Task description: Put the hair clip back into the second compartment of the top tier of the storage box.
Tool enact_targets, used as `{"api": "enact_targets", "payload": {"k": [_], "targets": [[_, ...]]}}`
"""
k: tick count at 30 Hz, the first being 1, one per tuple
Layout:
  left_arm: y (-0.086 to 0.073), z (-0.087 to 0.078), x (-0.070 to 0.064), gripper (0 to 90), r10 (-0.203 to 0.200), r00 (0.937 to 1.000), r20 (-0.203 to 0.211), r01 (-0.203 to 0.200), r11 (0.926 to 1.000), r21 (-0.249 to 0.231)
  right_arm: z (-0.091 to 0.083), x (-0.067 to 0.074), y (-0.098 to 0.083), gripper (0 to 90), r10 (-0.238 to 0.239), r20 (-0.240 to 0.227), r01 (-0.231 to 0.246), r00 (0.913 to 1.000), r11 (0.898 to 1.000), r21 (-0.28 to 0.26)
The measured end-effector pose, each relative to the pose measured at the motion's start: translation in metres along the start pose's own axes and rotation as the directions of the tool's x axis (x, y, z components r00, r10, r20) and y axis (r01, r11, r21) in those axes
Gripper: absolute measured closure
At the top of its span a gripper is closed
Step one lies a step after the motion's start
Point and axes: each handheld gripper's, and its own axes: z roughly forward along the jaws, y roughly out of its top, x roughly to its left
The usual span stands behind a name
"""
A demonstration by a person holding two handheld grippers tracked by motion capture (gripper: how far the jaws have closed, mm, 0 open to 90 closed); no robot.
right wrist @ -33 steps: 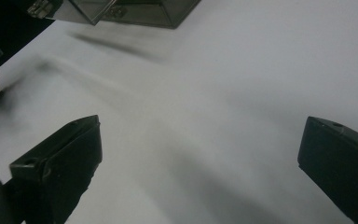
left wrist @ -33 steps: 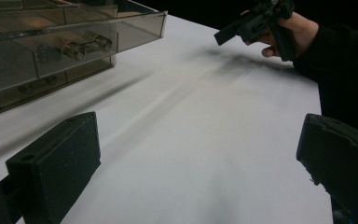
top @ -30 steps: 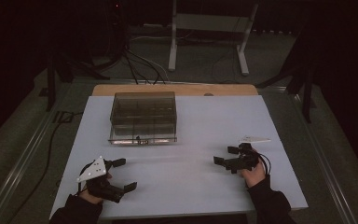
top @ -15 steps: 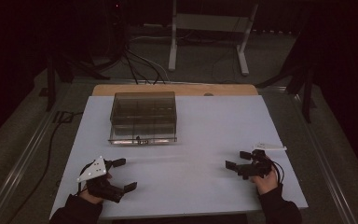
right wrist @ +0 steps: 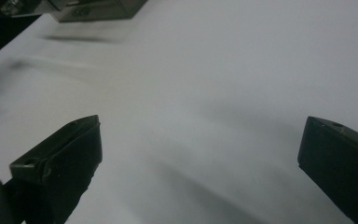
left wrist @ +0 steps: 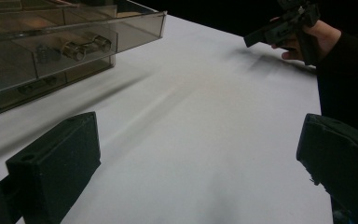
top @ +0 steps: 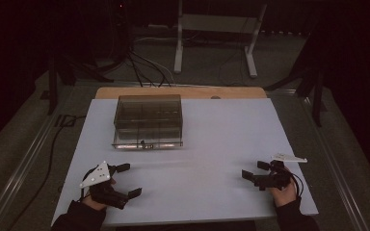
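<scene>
High view: both the left gripper (top: pixel 126 180) and right gripper (top: pixel 255 174) gape wide and empty, well short of the clear box (top: pixel 148 120), so a hasty reach might shove it.

You have a smoky clear compartment box (top: pixel 148 120) at 11 o'clock on the white table (top: pixel 221 139), a metal stand (top: pixel 217 33) at 12 and floor cables (top: pixel 139 62) beyond.

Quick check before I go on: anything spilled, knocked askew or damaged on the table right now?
Nothing stands out. The clear compartment box sits flat and square on the white table, lid down, nothing spilled around it. Left hand-held gripper and right hand-held gripper are both open and empty.
</scene>
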Motion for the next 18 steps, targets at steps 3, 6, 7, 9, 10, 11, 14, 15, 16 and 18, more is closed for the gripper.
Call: {"api": "enact_targets", "payload": {"k": [3,6,7,9,10,11,14,15,16,18], "targets": [[-0.0001,-0.0001,0.0002,0.5,-0.002,1.0,0.0,0.002,1.0,-0.001,-0.0019,-0.0007,-0.0032,0.0,0.007,0.003,-0.007,1.0,1.0,0.003],[-0.0002,0.0002,-0.0003,0.5,0.001,1.0,0.0,-0.001,1.0,0.002,-0.001,-0.0011,-0.0032,0.0,0.007,0.002,-0.007,1.0,1.0,0.0],[-0.0002,0.0001,-0.0006,0.5,0.002,1.0,0.0,-0.002,1.0,0.004,-0.0002,-0.0013,-0.0029,0.0,0.008,0.001,-0.008,1.0,1.0,-0.002],[-0.0001,-0.0001,-0.001,0.5,0.003,1.0,0.0,-0.003,1.0,0.003,0.0018,-0.0017,-0.0025,0.0,0.008,-0.002,-0.008,1.0,1.0,0.0],[-0.0002,-0.0001,-0.0009,0.5,0.003,1.0,0.0,-0.003,1.0,0.003,0.0027,-0.0015,-0.0024,0.0,0.011,-0.004,-0.011,0.9999,1.0,0.003],[-0.0003,0.0,-0.0008,0.5,0.003,1.0,0.0,-0.003,1.0,0.003,0.0036,-0.0016,-0.0024,0.0,0.01,-0.009,-0.01,0.9999,1.0,0.005],[-0.0006,0.0002,-0.0011,0.5,0.002,1.0,0.001,-0.002,1.0,0.005,0.0058,-0.0011,-0.0019,0.0,0.001,-0.008,-0.001,1.0,1.0,0.009],[-0.0006,0.0002,-0.0011,0.5,0.003,1.0,0.001,-0.003,1.0,0.005,0.0063,-0.001,-0.0015,0.0,-0.002,-0.008,0.002,1.0,1.0,0.009],[-0.0007,0.0001,-0.0012,0.5,0.003,1.0,0.001,-0.003,1.0,0.005,0.0067,-0.0008,-0.0012,0.0,-0.002,-0.007,0.002,1.0,1.0,0.008],[-0.0008,-0.0001,-0.0012,0.5,0.002,1.0,0.001,-0.002,1.0,0.005,0.0071,-0.0012,-0.0004,0.0,-0.004,-0.008,0.004,1.0,1.0,0.004]]}}
